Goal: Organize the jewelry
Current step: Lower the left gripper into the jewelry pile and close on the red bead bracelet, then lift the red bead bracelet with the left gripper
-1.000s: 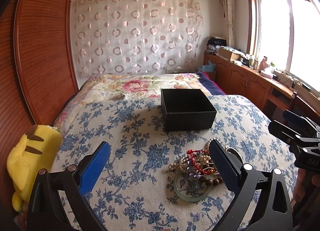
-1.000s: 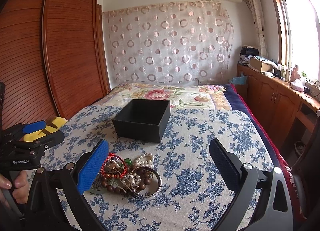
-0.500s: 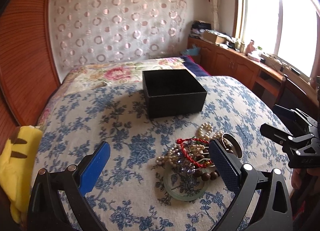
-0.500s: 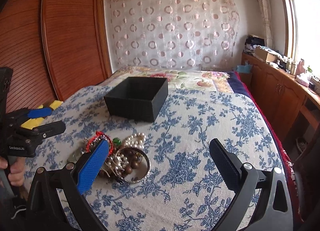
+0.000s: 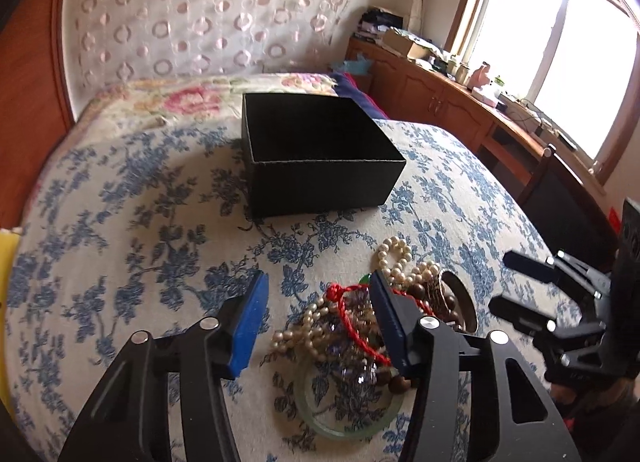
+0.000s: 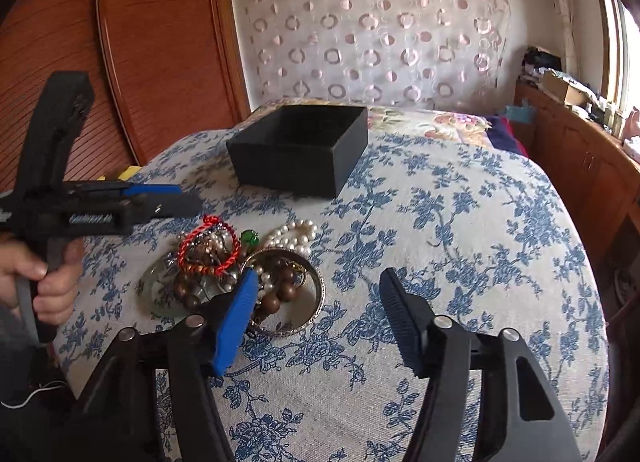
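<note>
A heap of jewelry (image 5: pixel 360 326) lies on the blue-flowered bedspread: a red cord bracelet (image 6: pixel 208 250), pearl strands (image 5: pixel 394 258), brown wooden beads (image 6: pixel 280 290), a metal bangle (image 6: pixel 308 314) and a pale green bangle (image 5: pixel 348 422). An open black box (image 5: pixel 316 157) stands behind it, also in the right wrist view (image 6: pixel 300 149). My left gripper (image 5: pixel 320 298) is open just above the heap's left part, empty. My right gripper (image 6: pixel 316 302) is open and empty, its left finger at the heap's right edge.
A wooden wardrobe (image 6: pixel 160 41) stands at the left and a low wooden cabinet (image 5: pixel 460 109) under the window at the right. A yellow plush toy (image 6: pixel 128 173) lies at the bed's left edge. The bedspread (image 6: pixel 460 242) stretches right of the heap.
Both grippers have moved forward and down toward the jewelry heap. Their jaws stand narrower than before but still open. The box and heap have not moved.
</note>
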{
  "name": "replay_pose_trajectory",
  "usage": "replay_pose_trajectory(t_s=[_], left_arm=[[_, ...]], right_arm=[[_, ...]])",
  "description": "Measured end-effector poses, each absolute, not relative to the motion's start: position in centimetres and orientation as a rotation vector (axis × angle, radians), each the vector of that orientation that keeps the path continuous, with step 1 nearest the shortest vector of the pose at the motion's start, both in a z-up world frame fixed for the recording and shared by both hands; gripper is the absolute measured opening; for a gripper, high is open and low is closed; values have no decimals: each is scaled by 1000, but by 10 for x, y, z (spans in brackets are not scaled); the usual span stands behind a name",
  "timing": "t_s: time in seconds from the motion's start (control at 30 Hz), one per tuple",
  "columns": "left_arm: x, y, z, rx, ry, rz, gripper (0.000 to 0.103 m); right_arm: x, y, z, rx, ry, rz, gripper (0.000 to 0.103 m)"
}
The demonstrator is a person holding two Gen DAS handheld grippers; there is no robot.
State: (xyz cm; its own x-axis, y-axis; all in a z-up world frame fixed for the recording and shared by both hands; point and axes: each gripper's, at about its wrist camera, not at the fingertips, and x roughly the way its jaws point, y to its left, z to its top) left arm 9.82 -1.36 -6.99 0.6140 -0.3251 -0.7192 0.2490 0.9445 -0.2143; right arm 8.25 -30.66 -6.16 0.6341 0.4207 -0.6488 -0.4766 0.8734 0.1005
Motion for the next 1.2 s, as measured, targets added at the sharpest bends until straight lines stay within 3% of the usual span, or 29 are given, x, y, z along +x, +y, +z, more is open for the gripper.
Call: replay_pose_trajectory(t_s=[0.33,0.4,0.47,0.57,0.97,1.03,1.1,1.2], left_arm=[[125,-12,-88,-222,947,-407,32],[127,-14,-90,-232,951,-419,25],[128,-15,-90,-240,952,-432,8],[126,-19,-87,-226,943,-431,0],[98,-22,-36,-182,788,-425,0],[92,-24,-26,-157,753,-412,0],[88,-26,-17,-126,724,-397,0],[82,-29,-8,-92,684,-375,0]], right_arm=[[83,-307,-65,-83,726,515,64],[83,-306,-65,-83,726,514,64],[83,-306,-66,-82,729,514,64],[83,-306,-67,-81,733,516,64],[85,-301,-67,-120,742,524,64],[90,-300,-67,-126,754,531,58],[96,-299,-69,-130,771,532,42],[105,-296,-73,-136,797,543,30]])
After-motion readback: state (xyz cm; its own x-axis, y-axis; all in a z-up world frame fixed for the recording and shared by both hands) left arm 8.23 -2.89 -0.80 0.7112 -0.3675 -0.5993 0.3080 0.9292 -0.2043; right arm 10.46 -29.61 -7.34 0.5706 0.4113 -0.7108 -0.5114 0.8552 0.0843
